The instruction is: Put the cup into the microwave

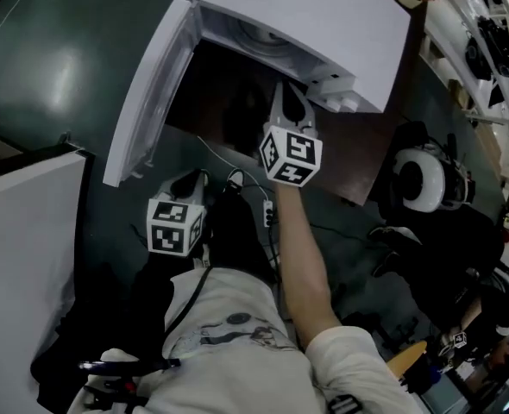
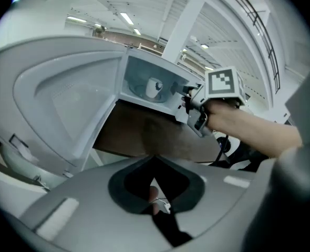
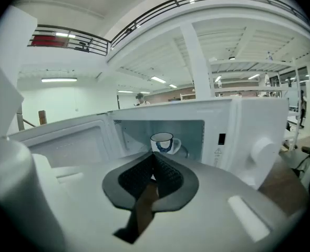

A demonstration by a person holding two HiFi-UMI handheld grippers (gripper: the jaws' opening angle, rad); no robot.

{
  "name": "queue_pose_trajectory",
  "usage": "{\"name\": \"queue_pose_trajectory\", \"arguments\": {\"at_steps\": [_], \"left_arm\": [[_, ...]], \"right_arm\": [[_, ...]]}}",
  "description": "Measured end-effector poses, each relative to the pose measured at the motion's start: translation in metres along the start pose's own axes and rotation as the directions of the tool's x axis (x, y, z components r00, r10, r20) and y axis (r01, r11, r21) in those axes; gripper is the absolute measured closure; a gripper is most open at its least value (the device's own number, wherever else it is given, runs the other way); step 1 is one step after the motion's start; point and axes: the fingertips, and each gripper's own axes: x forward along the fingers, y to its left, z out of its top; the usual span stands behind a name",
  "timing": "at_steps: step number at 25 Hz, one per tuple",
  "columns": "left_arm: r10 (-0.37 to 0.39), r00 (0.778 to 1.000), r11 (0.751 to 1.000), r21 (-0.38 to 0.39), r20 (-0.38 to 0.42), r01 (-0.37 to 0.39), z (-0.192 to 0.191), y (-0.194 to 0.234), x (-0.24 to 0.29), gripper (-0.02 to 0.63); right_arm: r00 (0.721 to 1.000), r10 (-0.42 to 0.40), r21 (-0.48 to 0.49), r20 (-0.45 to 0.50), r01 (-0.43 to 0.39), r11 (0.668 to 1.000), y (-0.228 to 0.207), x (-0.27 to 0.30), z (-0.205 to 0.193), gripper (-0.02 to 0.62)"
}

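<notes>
Cup is sitting upright on the floor of the microwave cavity, so the placing looks done. Right gripper is hanging just outside the cavity mouth, jaws pressed together, gripping nothing. From its tips the cup is lying dead ahead at 12 o'clock, apart from them. Cup's long axis is running vertical, mouth facing up, handle pointing to 3 o'clock in the right gripper view. Left gripper is also sitting closed and empty, further back; in the head view it's at 7 o'clock of the right one. Right hand is sitting nearer the cup. Door is standing wide open at 9 o'clock of the cavity. My guess: closing it is coming next, and the left gripper is sitting closer to its free edge.
</notes>
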Motion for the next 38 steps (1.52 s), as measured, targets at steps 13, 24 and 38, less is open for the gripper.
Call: {"name": "queue_pose_trajectory", "arguments": {"at_steps": [13,24,38], "left_arm": [[-0.163,0.969,0.976,0.171,0.183,0.132,0.058,-0.051,-0.043,0.606],[-0.202,0.960,0.963,0.216,0.193,0.159,0.047,-0.064,-0.073,0.606],[-0.146,0.946,0.969,0.233,0.289,0.078,-0.068,-0.136,-0.145,0.606]], "right_arm": [[0.984,-0.172,0.001,0.042,0.172,0.985,0.017,-0.169,0.016,0.595],[0.977,-0.209,-0.002,0.042,0.209,0.978,0.037,-0.237,0.008,0.595],[0.982,-0.141,0.050,0.125,0.136,0.989,0.062,-0.398,-0.039,0.595]]}}
